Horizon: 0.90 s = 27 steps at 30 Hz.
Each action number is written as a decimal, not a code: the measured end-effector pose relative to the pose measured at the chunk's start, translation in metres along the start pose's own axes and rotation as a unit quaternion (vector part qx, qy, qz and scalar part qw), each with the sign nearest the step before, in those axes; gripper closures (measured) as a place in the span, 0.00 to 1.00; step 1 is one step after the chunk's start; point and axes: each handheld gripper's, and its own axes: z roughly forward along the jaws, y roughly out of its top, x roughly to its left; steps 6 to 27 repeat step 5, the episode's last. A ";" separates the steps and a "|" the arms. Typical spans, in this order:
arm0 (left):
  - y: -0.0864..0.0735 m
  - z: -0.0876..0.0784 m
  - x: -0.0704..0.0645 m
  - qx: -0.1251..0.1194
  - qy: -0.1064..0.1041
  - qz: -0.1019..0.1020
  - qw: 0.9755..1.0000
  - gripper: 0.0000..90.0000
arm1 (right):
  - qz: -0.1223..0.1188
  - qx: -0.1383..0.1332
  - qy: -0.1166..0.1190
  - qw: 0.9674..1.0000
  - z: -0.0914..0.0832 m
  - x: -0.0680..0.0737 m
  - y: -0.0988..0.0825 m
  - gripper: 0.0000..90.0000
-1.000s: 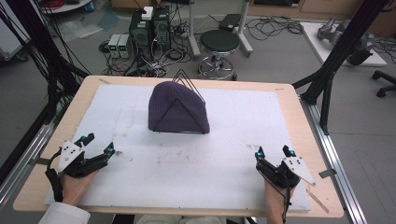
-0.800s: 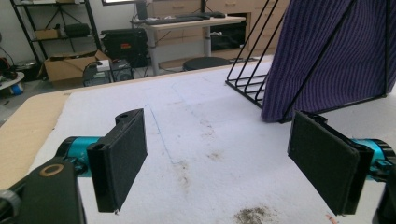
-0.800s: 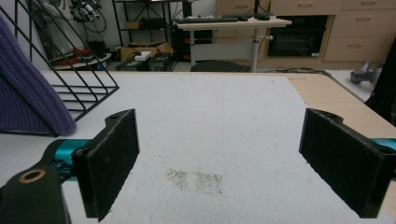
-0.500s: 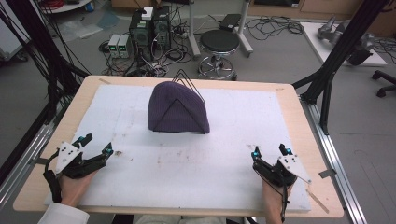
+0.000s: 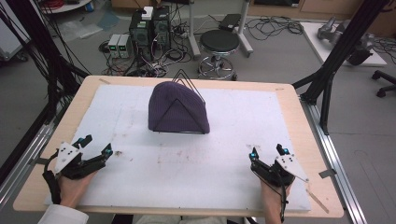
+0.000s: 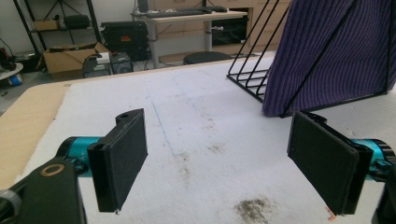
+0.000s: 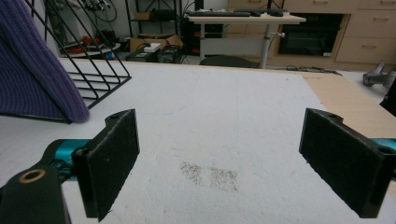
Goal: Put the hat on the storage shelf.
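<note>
Both grippers have slid a little nearer the person's edge since a second ago; the hat is untouched.

Left gripper point(image 5: 95, 145) and right gripper point(image 5: 267, 151) rest low on the stained white foam mat point(image 5: 280, 116) with jaws spread wide and nothing between them. Well apart from both, the purple ribbed knit hat point(image 5: 177, 109) sits draped over a black wire triangular rack point(image 5: 189, 86) at the mat's far middle. By my reading no reach has begun, so everything is left to do.

Left tool point(image 5: 95, 145), right tool point(image 5: 267, 153): black bodies, teal jaw mounts, flat black foam-faced pads, grey triangular top plates. White sleeve point(image 5: 61, 216) worn.
</note>
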 end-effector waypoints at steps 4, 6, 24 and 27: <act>0.000 -0.002 0.000 0.002 0.000 -0.005 1.000 0.23 | -0.001 0.006 0.004 1.000 0.000 0.001 -0.001 0.13; -0.001 -0.002 0.001 0.002 0.001 -0.005 1.000 0.23 | -0.001 0.006 0.006 1.000 0.000 0.002 -0.001 0.13; -0.001 -0.002 0.001 0.002 0.001 -0.005 1.000 0.23 | -0.001 0.006 0.006 1.000 0.000 0.002 -0.001 0.13; -0.001 -0.002 0.001 0.002 0.001 -0.005 1.000 0.23 | -0.001 0.006 0.006 1.000 0.000 0.002 -0.001 0.13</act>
